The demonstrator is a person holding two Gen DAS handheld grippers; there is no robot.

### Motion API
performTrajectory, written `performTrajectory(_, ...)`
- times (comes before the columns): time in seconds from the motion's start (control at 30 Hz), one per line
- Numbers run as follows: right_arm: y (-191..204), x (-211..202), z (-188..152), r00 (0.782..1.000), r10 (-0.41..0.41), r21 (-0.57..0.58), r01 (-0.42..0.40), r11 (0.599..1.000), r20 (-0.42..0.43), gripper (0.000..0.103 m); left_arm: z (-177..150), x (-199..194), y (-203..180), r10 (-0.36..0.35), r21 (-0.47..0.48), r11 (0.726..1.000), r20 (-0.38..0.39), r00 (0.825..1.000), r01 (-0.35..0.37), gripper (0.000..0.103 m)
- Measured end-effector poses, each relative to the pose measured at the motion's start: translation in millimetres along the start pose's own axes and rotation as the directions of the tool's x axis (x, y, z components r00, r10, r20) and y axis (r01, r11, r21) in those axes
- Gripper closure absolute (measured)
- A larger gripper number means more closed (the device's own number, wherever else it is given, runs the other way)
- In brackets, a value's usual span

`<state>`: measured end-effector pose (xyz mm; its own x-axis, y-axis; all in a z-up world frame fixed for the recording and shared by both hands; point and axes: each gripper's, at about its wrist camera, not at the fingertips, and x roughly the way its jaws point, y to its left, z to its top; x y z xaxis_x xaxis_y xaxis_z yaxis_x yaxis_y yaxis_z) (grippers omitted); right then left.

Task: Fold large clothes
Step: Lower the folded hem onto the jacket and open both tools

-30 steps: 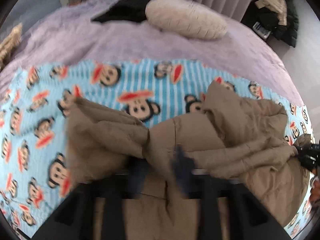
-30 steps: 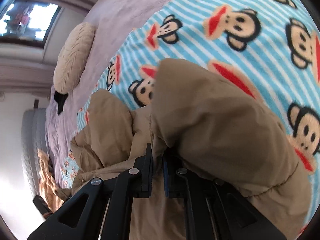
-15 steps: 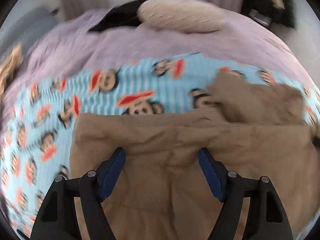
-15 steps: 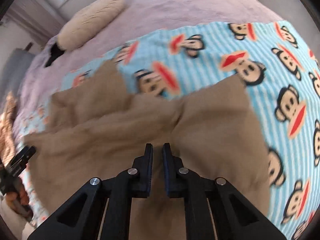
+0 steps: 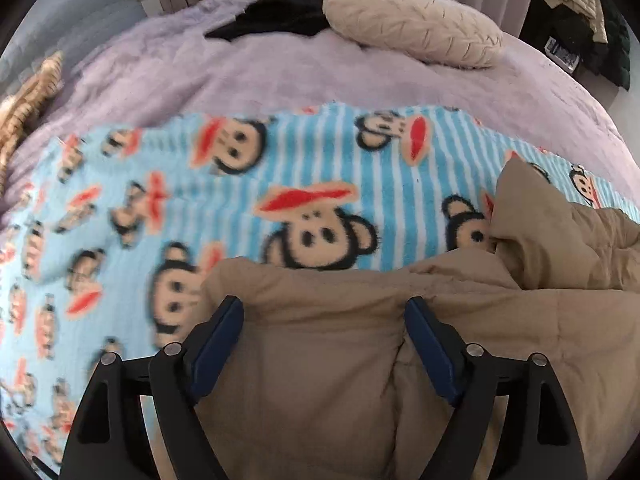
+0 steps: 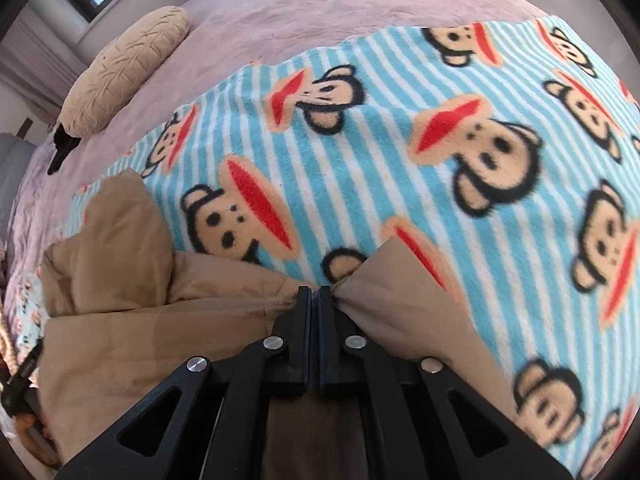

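Left tongs [image 5: 324, 312] apart over tan coat [image 5: 320, 380] | right tongs [image 6: 314, 292] clamped on its edge | risk: your thin pinch slips, fold collapses.

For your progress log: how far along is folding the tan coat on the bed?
Done: the tan coat lies on the monkey blanket, one edge already doubled over. In hand: the right gripper pinches a fold of it; the left gripper hovers open above it. Left: the bunched part needs flattening and folding.
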<state>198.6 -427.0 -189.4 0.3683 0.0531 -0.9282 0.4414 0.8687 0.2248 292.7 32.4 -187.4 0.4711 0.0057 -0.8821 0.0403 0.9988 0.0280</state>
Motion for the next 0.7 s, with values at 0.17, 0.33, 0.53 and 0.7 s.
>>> performTrajectory(0.17,6.0,-55.2,-33.7,0.993,-0.07,-0.033,0.073,0.997,0.094,0.089,-25.7,-45.1,29.6,0.033,-0.007,0.999,0.03,0.999,-0.033,0.018)
performTrajectory(0.33,-5.8,-70.3,-74.0,0.986,-0.124,-0.023,0.128,0.992,0.116,0.089,-62.2,-29.2,54.2,0.086,-0.023,0.996,-0.055,0.995,-0.087,0.018)
performTrajectory(0.53,-3.9,-29.4,-75.7,0.984,-0.161,-0.104,0.168,0.98,0.073,0.089,-70.2,1.5,59.9,0.073,-0.08,0.994,-0.107,0.992,-0.081,0.002)
performTrajectory(0.7,-0.7,-43.4,-74.0,0.982,-0.182,-0.073,0.185,0.98,0.048,0.085,-70.7,-26.0,57.4,0.134,-0.032,0.99,-0.116,0.984,-0.138,0.003)
